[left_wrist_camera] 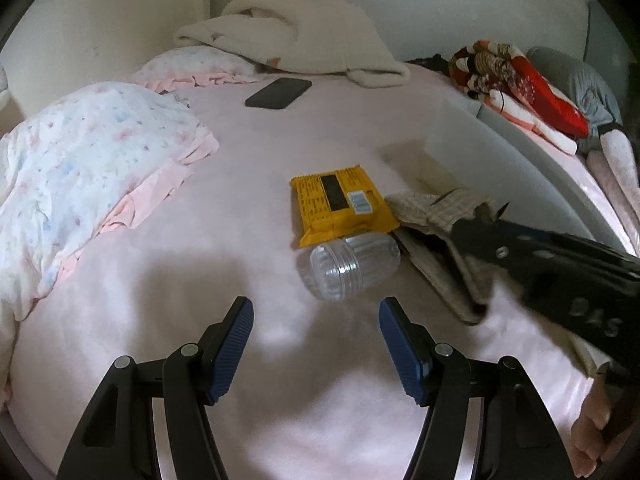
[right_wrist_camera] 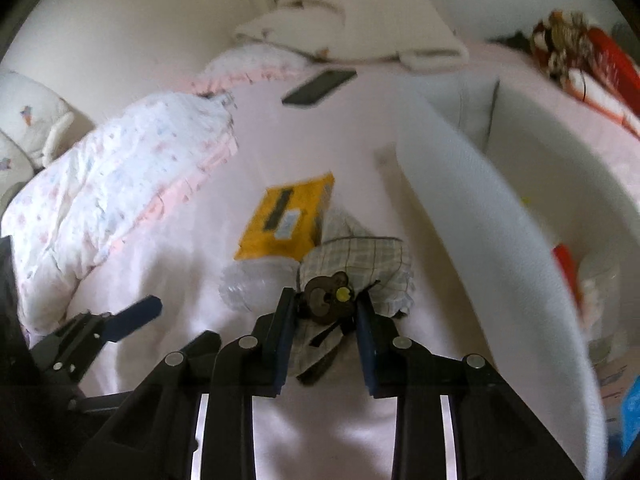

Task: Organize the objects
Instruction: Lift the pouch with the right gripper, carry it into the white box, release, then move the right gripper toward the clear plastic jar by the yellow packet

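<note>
A yellow snack packet (left_wrist_camera: 342, 208) lies on the pink bed sheet (left_wrist_camera: 240, 160), with a clear plastic jar (left_wrist_camera: 352, 266) on its side just in front of it. A checked cloth pouch (left_wrist_camera: 440, 220) with a brown bear charm (right_wrist_camera: 326, 296) lies to their right. My right gripper (right_wrist_camera: 326, 312) is shut on the pouch at the bear charm; it also shows in the left wrist view (left_wrist_camera: 480, 224). My left gripper (left_wrist_camera: 316, 316) is open and empty, just short of the jar. The packet (right_wrist_camera: 286, 218) and jar (right_wrist_camera: 256, 280) also show in the right wrist view.
A white basket (right_wrist_camera: 480, 208) stands at the right with a red item and other things inside. A black phone (left_wrist_camera: 278, 93) lies farther back. Floral pillows (left_wrist_camera: 92, 160) sit at the left, a cream blanket (left_wrist_camera: 296, 36) at the back, red patterned clothes (left_wrist_camera: 516, 80) at the far right.
</note>
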